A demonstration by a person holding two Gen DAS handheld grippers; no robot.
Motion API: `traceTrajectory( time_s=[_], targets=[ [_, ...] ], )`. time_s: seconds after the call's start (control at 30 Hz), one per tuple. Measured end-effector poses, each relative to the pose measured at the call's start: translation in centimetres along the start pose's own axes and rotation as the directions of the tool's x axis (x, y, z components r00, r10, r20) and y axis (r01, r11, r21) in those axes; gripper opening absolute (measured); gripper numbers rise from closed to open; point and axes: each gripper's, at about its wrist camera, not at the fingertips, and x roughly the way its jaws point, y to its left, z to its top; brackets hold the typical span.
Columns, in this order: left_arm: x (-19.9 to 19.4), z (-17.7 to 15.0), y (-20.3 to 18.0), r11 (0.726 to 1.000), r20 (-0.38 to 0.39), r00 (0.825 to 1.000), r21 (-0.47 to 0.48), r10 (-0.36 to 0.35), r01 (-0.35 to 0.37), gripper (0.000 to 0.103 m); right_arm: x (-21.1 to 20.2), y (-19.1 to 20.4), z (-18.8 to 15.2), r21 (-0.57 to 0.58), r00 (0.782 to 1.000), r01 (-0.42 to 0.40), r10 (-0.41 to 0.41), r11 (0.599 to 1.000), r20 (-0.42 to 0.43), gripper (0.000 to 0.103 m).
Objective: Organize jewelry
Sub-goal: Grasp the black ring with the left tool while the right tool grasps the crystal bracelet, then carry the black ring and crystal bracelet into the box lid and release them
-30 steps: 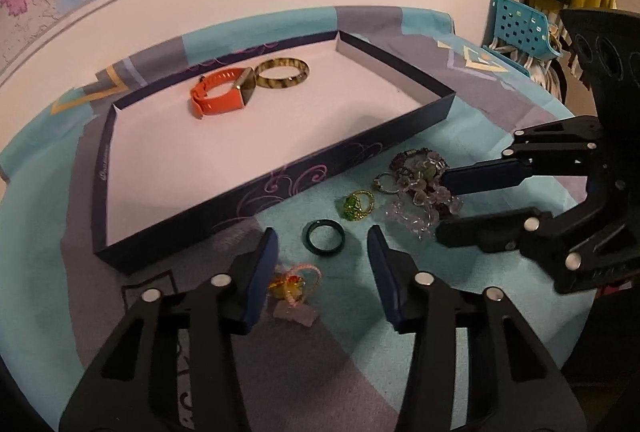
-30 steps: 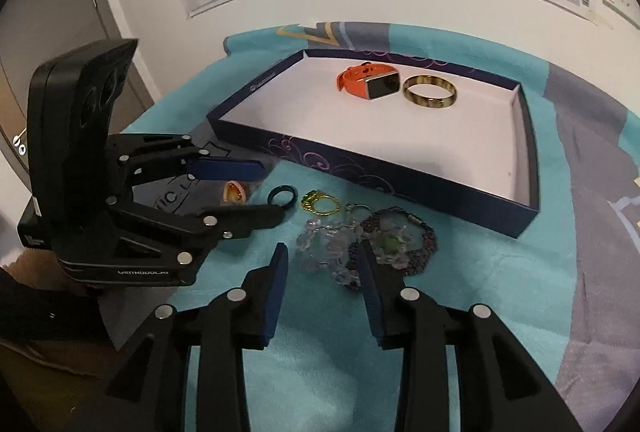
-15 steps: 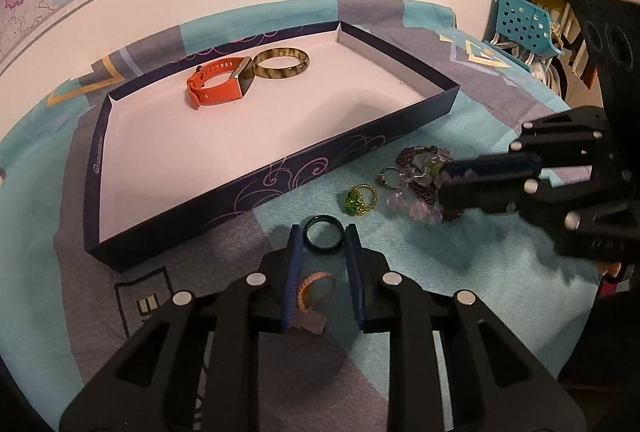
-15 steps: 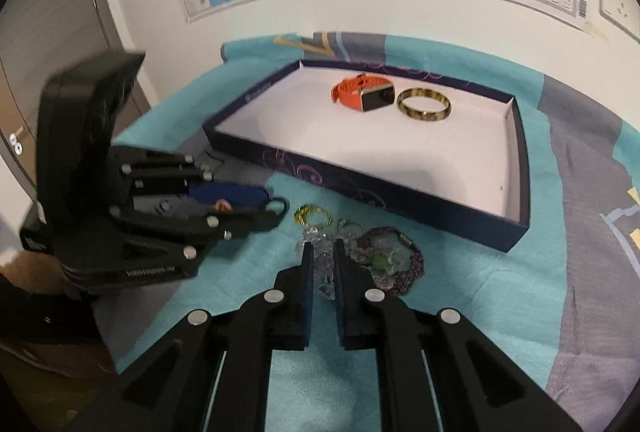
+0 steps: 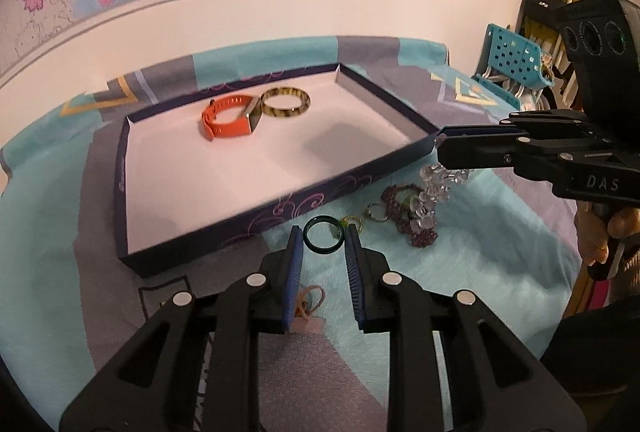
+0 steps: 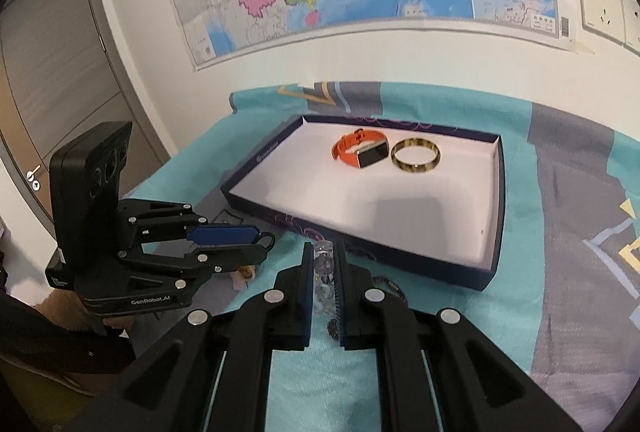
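Gold ring point(image 5: 351, 222), left view only

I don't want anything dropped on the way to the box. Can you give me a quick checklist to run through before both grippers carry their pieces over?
1. Left gripper closed on the dark green ring: ok, the ring sits between the pads at the fingertips.
2. Right gripper closed on the clear bead bracelet: ok, beads are pinched between the pads.
3. Bracelet free of the purple beaded piece: cannot tell; its hanging beads overlap that piece in the left wrist view.
4. Free floor in the box: ok, wide white area in front of the orange watch and the tortoiseshell bangle.
5. Grip depth on the ring: not ok, held only at the very tips.
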Motion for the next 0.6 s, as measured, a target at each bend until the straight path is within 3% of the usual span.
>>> traceTrajectory(
  time_s=[0.6],
  targets=[
    [-1.4, 1.4, 0.5, 1.000, 0.056, 0.998, -0.009, 0.008, -0.008, 0.022, -0.9, -0.3, 2.8, -0.024, 0.998, 0.019, -0.018, 1.000, 0.059, 0.008]
  ],
)
